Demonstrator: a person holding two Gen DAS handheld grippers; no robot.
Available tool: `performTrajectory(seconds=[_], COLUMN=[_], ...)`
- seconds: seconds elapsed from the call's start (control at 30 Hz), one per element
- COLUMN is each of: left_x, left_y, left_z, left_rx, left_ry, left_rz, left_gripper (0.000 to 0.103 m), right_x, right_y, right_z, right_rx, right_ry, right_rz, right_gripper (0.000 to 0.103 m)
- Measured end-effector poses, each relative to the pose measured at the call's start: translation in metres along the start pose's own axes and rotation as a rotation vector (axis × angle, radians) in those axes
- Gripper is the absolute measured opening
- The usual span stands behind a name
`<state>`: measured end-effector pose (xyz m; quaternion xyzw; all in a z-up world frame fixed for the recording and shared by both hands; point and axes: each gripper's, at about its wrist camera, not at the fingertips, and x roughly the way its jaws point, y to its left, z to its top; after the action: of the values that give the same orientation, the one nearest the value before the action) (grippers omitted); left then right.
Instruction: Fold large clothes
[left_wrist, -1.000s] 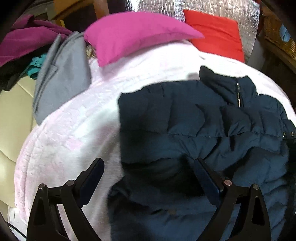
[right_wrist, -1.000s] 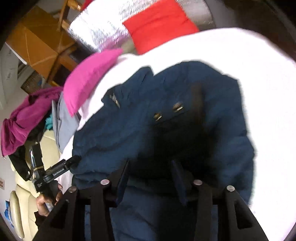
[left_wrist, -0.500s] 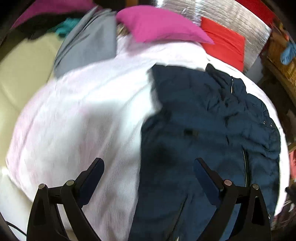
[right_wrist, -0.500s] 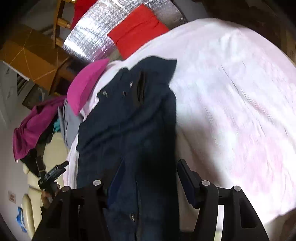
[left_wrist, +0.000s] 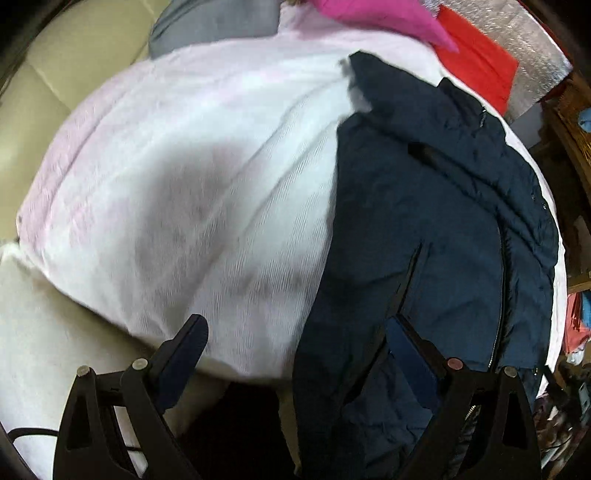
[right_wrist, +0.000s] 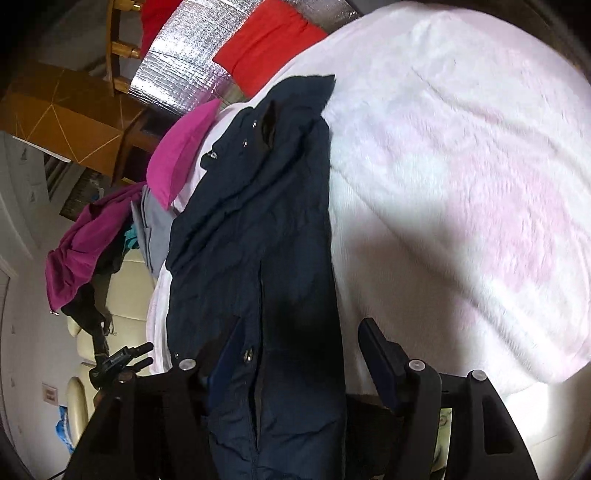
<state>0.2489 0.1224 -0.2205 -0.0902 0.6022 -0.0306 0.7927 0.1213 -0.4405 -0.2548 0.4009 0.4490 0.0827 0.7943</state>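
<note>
- Jacket (left_wrist: 436, 229): navy, laid lengthwise on the pale pink blanket (left_wrist: 192, 192); right half of the left wrist frame, centre-left of the right wrist frame (right_wrist: 255, 236).
- Collar end is seen at the top of both frames, hem end hangs over the blanket's near edge at the bottom.
- Left gripper (left_wrist: 295, 354): jaws spread wide, nothing pinched. Left finger is seen over the blanket edge, right finger (left_wrist: 413, 354) over the jacket hem; contact cannot be told.
- Right gripper (right_wrist: 295, 354): jaws opening. Jacket hem lies between them, pads not pressed on it. Right finger (right_wrist: 380, 354) is clear of the cloth; left finger is seen against the fabric.
- Magenta pillow (right_wrist: 181, 151) and red cushion (right_wrist: 269, 40) are seen past the collar, upper part of both frames.
- Grey garment (left_wrist: 214, 22) is seen at upper left of the left wrist frame.
</note>
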Motion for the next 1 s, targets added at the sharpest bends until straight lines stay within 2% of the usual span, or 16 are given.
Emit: performTrajectory(seconds=[0.27,0.4,0.53,0.6,0.63,0.67,0.7,0.77,0.83,0.97,1.0], left_x=[0.036,0.055,0.065,0.065,0.065,0.064,0.063,0.058,0.052,0.05,0.053], left_y=[-0.009,-0.019,-0.037,-0.041,-0.042,-0.042,-0.044,-0.045,-0.044,-0.037,-0.033], left_z=[-0.018,-0.034,-0.049,-0.054,-0.057,-0.06,-0.064,-0.075,-0.079,-0.088,-0.088], left_rx=[-0.014,-0.01,0.014,0.025,0.023,0.016,0.011,0.01,0.003,-0.017,-0.02], left_ry=[0.192,0.264,0.301,0.285,0.278,0.272,0.27,0.26,0.243,0.248,0.26], left_rz=[0.007,-0.03,-0.086,-0.076,-0.078,-0.088,-0.093,-0.092,-0.086,-0.103,-0.108], left_gripper=[0.097,0.097,0.097,0.097,0.095,0.088,0.083,0.062,0.051,0.051,0.053], right_x=[0.011,0.015,0.024,0.029,0.03,0.031,0.03,0.026,0.023,0.026,0.027], right_y=[-0.015,-0.018,-0.025,-0.024,-0.021,-0.017,-0.014,-0.004,0.004,0.002,0.0], right_z=[-0.016,-0.021,-0.024,-0.027,-0.028,-0.03,-0.031,-0.033,-0.033,-0.033,-0.033], right_rx=[0.034,0.043,0.078,0.079,0.07,0.057,0.042,-0.005,-0.031,-0.007,0.002], right_ry=[0.026,0.034,0.054,0.062,0.068,0.069,0.067,0.045,0.031,0.051,0.062], right_rz=[0.05,0.078,0.106,0.123,0.135,0.148,0.153,0.143,0.164,0.143,0.15], right_gripper=[0.068,0.068,0.068,0.068,0.067,0.063,0.053,0.041,0.041,0.041,0.046])
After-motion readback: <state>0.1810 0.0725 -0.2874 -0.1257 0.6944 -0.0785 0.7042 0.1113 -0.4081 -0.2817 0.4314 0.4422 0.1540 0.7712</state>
